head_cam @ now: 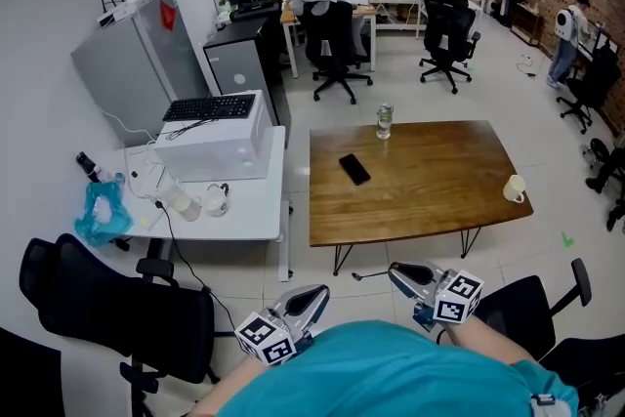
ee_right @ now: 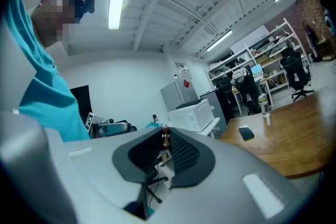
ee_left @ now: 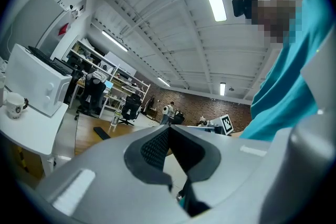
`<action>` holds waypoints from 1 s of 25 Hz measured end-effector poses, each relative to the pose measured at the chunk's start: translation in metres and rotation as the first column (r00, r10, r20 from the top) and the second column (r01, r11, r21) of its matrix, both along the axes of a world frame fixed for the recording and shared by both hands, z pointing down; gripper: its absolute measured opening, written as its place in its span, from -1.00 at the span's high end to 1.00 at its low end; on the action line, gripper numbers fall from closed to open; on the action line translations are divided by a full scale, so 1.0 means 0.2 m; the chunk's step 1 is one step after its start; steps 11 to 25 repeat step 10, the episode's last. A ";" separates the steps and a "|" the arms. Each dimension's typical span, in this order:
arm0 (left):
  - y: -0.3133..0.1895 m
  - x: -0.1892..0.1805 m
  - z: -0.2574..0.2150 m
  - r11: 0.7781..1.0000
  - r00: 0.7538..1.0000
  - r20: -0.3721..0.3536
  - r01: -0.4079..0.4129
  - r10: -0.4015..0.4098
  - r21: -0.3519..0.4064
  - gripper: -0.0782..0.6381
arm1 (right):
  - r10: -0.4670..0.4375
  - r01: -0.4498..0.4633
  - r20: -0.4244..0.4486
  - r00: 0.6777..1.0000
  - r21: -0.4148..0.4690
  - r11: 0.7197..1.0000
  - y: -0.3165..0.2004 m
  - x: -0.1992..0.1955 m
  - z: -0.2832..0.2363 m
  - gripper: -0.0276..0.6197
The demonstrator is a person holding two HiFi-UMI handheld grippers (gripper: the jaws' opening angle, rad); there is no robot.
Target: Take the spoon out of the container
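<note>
My right gripper [head_cam: 395,273] is low in the head view, in front of the person's teal shirt and short of the wooden table [head_cam: 420,200]. Its jaws are shut on a thin dark spoon [head_cam: 369,274] that sticks out to the left over the floor. In the right gripper view a small brown piece of the spoon [ee_right: 165,138] shows between the pad tips of the right gripper [ee_right: 165,134]. My left gripper [head_cam: 320,291] hangs beside it, and in the left gripper view the tips of the left gripper [ee_left: 168,127] meet with nothing between them. A glass jar [head_cam: 384,120] and a white mug [head_cam: 515,188] stand on the table.
A black phone [head_cam: 354,169] lies on the wooden table. A white desk [head_cam: 244,205] to the left carries a white box with a keyboard [head_cam: 208,107] on it and a mug [head_cam: 216,199]. Black office chairs [head_cam: 117,308] stand at both lower corners. A person [head_cam: 566,39] stands far right.
</note>
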State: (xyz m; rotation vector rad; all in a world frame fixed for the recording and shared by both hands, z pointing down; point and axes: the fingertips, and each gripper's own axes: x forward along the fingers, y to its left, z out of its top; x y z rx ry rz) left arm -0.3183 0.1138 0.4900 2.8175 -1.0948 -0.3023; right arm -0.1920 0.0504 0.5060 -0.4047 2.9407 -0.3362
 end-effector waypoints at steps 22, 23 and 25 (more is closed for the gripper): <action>0.01 -0.02 0.00 1.000 1.000 0.011 0.002 -0.002 0.011 0.79 | -0.014 0.015 -0.020 1.000 0.024 1.000 0.00 -0.02 0.00 0.78; 0.01 -0.02 0.00 1.000 1.000 0.011 0.002 -0.002 0.011 0.79 | -0.014 0.015 -0.020 1.000 0.024 1.000 0.00 -0.02 0.00 0.78; 0.01 -0.02 0.00 1.000 1.000 0.011 0.002 -0.002 0.011 0.79 | -0.014 0.015 -0.020 1.000 0.024 1.000 0.00 -0.02 0.00 0.78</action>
